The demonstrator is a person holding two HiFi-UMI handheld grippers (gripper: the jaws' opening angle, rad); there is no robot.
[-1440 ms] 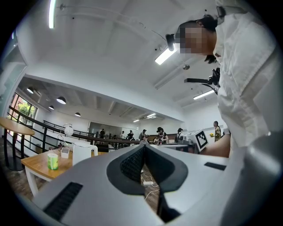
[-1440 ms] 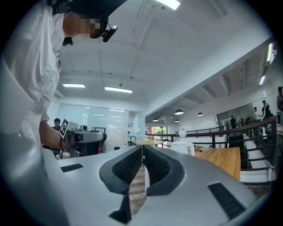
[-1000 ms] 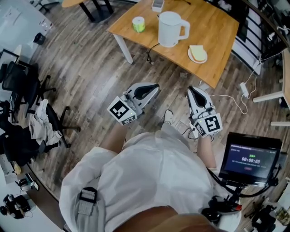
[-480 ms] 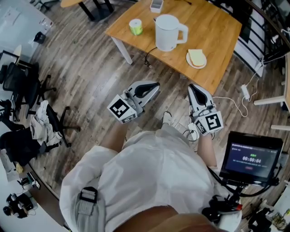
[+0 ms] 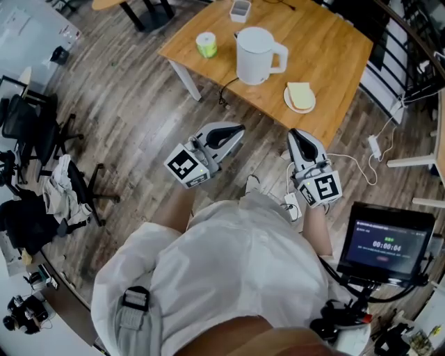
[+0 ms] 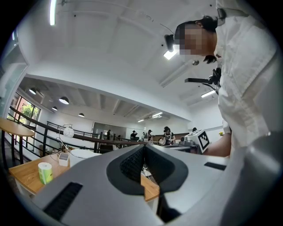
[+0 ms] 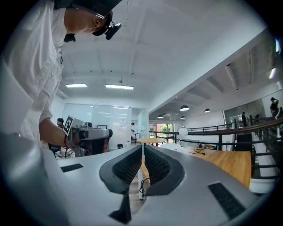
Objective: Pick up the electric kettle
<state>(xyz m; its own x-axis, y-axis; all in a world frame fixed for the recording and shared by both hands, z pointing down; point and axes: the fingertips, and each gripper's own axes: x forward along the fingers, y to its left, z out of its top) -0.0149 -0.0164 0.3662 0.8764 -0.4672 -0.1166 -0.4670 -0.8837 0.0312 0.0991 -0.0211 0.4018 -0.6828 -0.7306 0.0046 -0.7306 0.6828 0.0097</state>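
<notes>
As far as can be judged, none of the pick-up is done yet. The left tool [image 5: 238,129] is held over the wooden floor, short of the wooden surface [image 5: 334,42]. Its jaws are pressed together with nothing between them, and its own view shows only the surface's edge beyond the closed pads.

From the left, the surface carries a small green roll [image 5: 206,44] and a little white tray [image 5: 240,10] at the far edge. Next comes the white electric kettle [image 5: 256,55], upright near the front edge with its handle turned to the right. Its dark cord [image 5: 226,87] hangs off the edge toward the floor. Just right of the kettle sits a plate [image 5: 295,108] holding what looks like a slice of bread.

The right tool [image 5: 295,133] is also over the floor, well apart from the kettle, with its jaws closed on nothing.

Everything is left to do: reach the surface, open a tool, take the kettle by its handle or body, and lift. The trailing cord could tug as the kettle rises.

For writing, each tool's cube carries a black-and-white square marker without letters. No brand can be read on the kettle. At the far right a screen [image 5: 381,243] shows a green timer that seems to read 00:00:04; the line above it is too small to read.
</notes>
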